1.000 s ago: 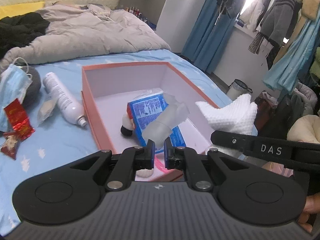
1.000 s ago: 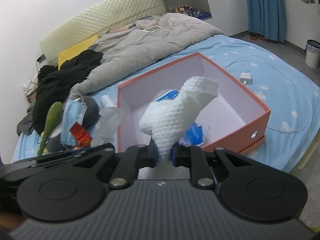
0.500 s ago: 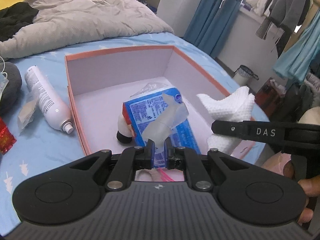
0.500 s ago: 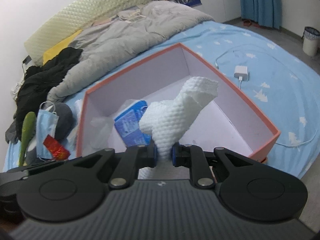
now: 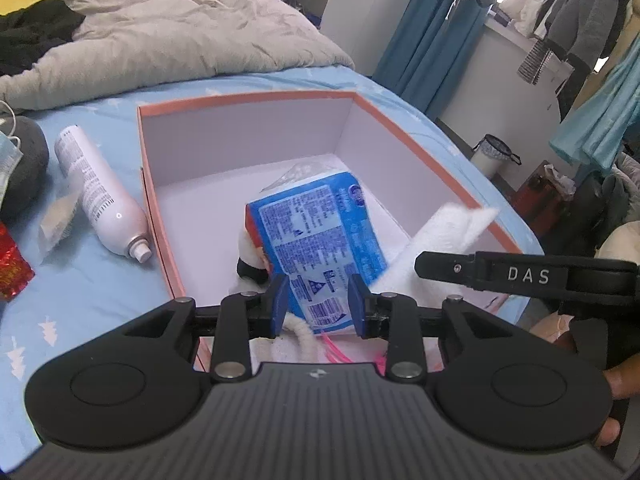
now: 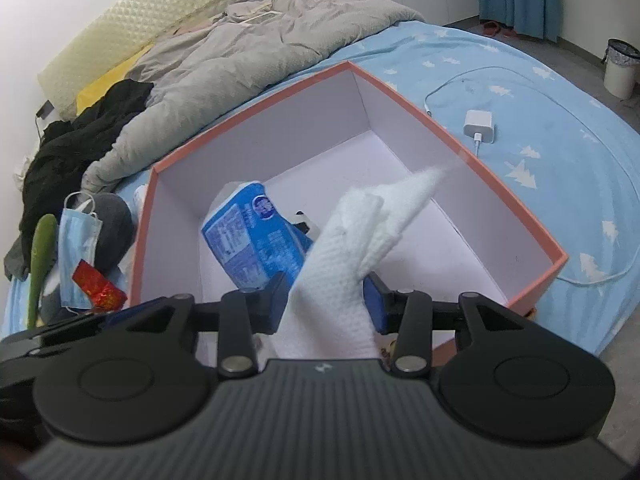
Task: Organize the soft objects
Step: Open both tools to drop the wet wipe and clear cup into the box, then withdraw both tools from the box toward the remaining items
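Note:
An orange box with a white inside lies on the blue bed sheet. In it rests a blue printed pack beside a small black-and-white plush. My left gripper hovers over the box's near edge. Its jaws are opening with nothing gripped, and the pack shows through the gap. My right gripper is over the same box, jaws opening. A white waffle towel stands loose between them, its tip blurred. The towel leans over the box's right rim.
A white spray can lies left of the box. A face mask, a red wrapper and a green object are further left. A charger with cable sits to the right, and a grey duvet lies behind.
Both grippers sank toward the box, then their jaws parted. The clear plastic piece has left the left jaws. The towel has slackened and tipped in the right jaws.

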A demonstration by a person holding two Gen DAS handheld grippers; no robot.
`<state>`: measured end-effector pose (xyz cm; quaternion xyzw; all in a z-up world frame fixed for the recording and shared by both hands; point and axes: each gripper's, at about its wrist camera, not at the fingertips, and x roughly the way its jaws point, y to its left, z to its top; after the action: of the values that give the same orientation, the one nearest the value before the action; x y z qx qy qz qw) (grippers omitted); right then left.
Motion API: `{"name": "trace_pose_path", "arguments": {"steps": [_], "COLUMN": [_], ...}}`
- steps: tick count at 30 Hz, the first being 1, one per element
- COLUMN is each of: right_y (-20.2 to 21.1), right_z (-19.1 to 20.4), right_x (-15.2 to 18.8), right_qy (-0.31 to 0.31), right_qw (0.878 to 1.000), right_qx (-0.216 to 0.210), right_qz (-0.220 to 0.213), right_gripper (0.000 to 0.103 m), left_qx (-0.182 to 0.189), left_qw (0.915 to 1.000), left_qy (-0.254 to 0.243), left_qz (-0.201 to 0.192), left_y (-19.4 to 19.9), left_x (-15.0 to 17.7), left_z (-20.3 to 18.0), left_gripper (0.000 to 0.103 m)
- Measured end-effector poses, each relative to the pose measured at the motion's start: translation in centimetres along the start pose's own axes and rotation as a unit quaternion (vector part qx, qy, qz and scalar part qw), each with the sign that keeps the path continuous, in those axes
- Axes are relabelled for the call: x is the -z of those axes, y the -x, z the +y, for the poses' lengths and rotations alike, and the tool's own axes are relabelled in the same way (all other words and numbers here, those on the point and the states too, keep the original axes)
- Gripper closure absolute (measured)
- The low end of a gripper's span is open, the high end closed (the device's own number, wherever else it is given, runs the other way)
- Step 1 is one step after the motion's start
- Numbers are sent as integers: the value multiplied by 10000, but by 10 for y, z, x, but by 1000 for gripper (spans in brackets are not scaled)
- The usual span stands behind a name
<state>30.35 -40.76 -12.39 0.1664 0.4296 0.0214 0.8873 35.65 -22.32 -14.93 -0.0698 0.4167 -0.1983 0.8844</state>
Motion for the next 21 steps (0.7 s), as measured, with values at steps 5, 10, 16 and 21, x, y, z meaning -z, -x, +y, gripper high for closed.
{"name": "trace_pose_path", "arguments": {"steps": [5, 10, 16, 21], "right_y": [20, 45, 77, 104], "right_z": [7, 17, 30, 42], "right_x": [5, 17, 36, 54], "right_qy": [39, 98, 154, 215], "right_qw": [9999, 9996, 9991, 9983], "right_qx": [-40, -96, -160, -225], "right_qz": [-119, -242, -368, -494], "right_gripper": [58, 58, 58, 58], "left_qx": [-19, -66, -91, -95], "left_qw": [9998, 9993, 9980, 9968], "left_qy": [-54, -84, -102, -73], "left_qz": [-190, -367, -612, -793], "left_y": [30, 65, 114, 153], "left_x": [3, 11, 27, 43], "left_z": [-5, -10, -16, -19], "left_gripper": [66, 66, 66, 66]}}
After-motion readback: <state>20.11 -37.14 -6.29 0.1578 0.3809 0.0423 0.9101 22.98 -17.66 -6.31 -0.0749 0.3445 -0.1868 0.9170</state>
